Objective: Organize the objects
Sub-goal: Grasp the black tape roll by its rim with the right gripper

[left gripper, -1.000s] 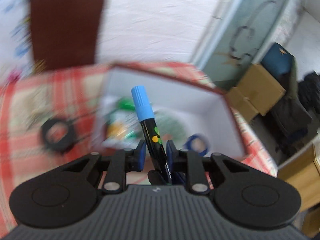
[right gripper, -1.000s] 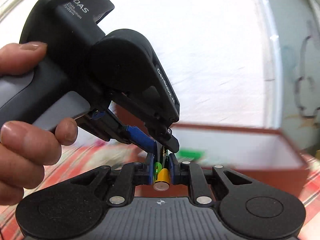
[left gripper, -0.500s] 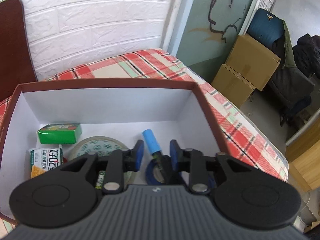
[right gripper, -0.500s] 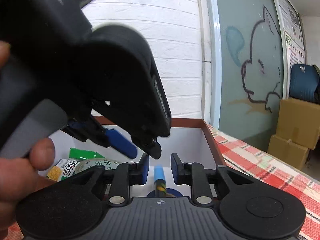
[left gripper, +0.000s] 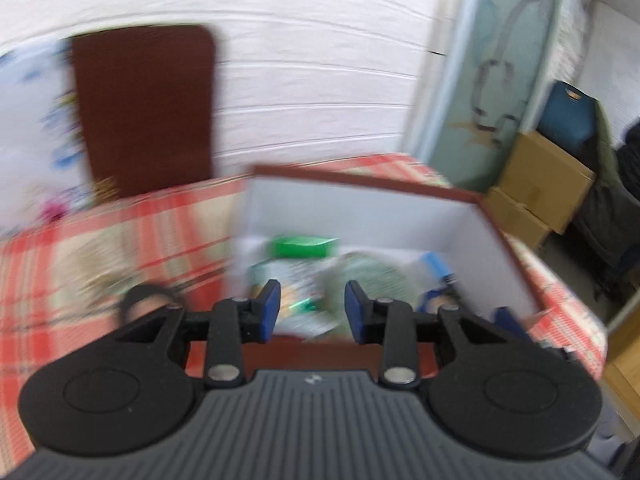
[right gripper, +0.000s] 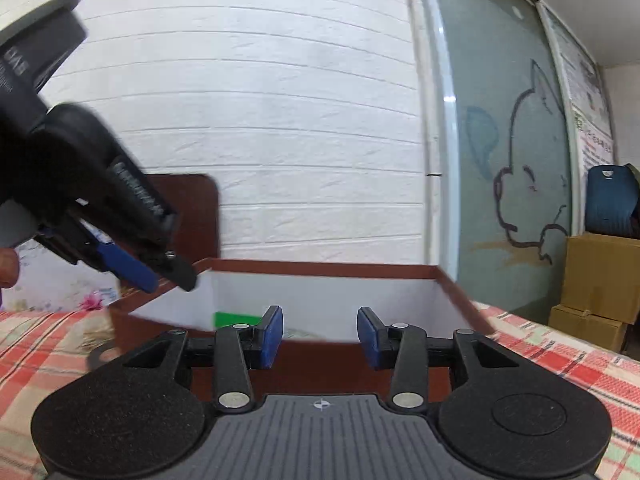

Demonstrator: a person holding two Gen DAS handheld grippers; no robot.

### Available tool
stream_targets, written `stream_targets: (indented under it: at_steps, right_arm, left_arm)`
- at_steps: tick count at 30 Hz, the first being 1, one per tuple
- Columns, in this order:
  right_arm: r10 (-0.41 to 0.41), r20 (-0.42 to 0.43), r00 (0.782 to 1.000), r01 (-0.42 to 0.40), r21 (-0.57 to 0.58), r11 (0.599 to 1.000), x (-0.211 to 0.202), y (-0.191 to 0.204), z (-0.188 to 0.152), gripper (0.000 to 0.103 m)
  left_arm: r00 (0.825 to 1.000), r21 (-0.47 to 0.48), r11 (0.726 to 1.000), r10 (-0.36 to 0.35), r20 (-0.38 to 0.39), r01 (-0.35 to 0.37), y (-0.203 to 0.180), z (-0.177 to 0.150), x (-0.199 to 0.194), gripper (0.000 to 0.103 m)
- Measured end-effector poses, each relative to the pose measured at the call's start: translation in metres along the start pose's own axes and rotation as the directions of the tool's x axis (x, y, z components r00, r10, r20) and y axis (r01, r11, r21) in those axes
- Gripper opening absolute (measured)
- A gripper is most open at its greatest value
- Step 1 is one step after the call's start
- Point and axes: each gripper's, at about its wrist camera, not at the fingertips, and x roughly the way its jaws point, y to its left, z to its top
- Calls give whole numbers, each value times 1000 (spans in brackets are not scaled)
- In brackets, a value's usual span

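Observation:
A brown box with white inside (left gripper: 500, 236) stands on the checked cloth. In it lie a green packet (left gripper: 304, 246), a round green-patterned tape roll (left gripper: 368, 276), a white and orange packet (left gripper: 288, 276), a blue tape roll (left gripper: 434, 298) and the blue-capped marker (left gripper: 438, 266). My left gripper (left gripper: 313, 310) is open and empty above the box's near wall. My right gripper (right gripper: 320, 334) is open and empty before the same box (right gripper: 452, 288), where the green packet (right gripper: 234, 319) shows. The left gripper also shows in the right wrist view (right gripper: 160, 276), over the box's left corner.
A black ring (left gripper: 146, 306) lies on the cloth left of the box. A dark brown board (left gripper: 144, 108) leans on the white brick wall. Cardboard boxes (left gripper: 536, 196) and a blue chair (left gripper: 568, 116) stand beyond the table's right edge.
Both grippers let go of the marker, which now lies in the box. Both have opened wider and pulled back from the box; the left view swings left.

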Motion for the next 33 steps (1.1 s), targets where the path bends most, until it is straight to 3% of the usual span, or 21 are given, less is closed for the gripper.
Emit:
stream_targets:
  at_steps: [3, 6, 11, 13, 15, 17, 19, 22, 24, 26, 29, 33]
  right_arm:
    - [85, -16, 996, -85, -36, 996, -14, 26, -2, 40]
    - [194, -57, 979, -199, -85, 976, -17, 54, -2, 40]
    - [355, -205, 912, -383, -113, 917, -8, 101, -6, 40]
    - [400, -266, 877, -441, -113, 890, 2, 116, -9, 40]
    - [423, -318, 849, -477, -116, 871, 15, 131, -12, 40]
    - [423, -359, 832, -492, -122, 862, 32, 147, -17, 40]
    - [396, -386, 833, -482, -155, 862, 48, 165, -23, 41]
    - [321, -429, 844, -436, -202, 877, 75, 185, -28, 49]
    - [246, -433, 867, -366, -221, 904, 93, 194, -26, 66]
    - [215, -430, 877, -341, -242, 908, 105, 205, -25, 76]
    - [159, -420, 893, -294, -278, 914, 120, 216, -26, 85]
    - [143, -428, 893, -273, -260, 926, 141, 218, -25, 92]
  left_arm:
    - [993, -65, 991, 112, -33, -114, 46, -24, -9, 39]
    - [971, -123, 966, 219, -94, -229, 92, -53, -9, 39]
    - [926, -191, 910, 338, -169, -367, 154, -90, -7, 39]
    - [924, -189, 905, 363, -124, -381, 167, -96, -15, 39]
    - [897, -154, 884, 428, -109, -441, 173, -98, -14, 44]
    - [887, -144, 875, 457, -63, -461, 181, -106, -12, 63]
    - [873, -134, 865, 487, 0, -483, 186, -119, -11, 75]
    - [876, -148, 867, 483, 12, -476, 189, -117, -11, 75]
    - [877, -152, 868, 480, 20, -472, 191, -118, -11, 75]
    - [879, -159, 870, 476, 26, -467, 192, -119, -11, 76]
    - [882, -167, 873, 470, 33, -459, 192, -121, -12, 77]
    - [884, -166, 875, 466, 38, -454, 192, -123, -11, 78]
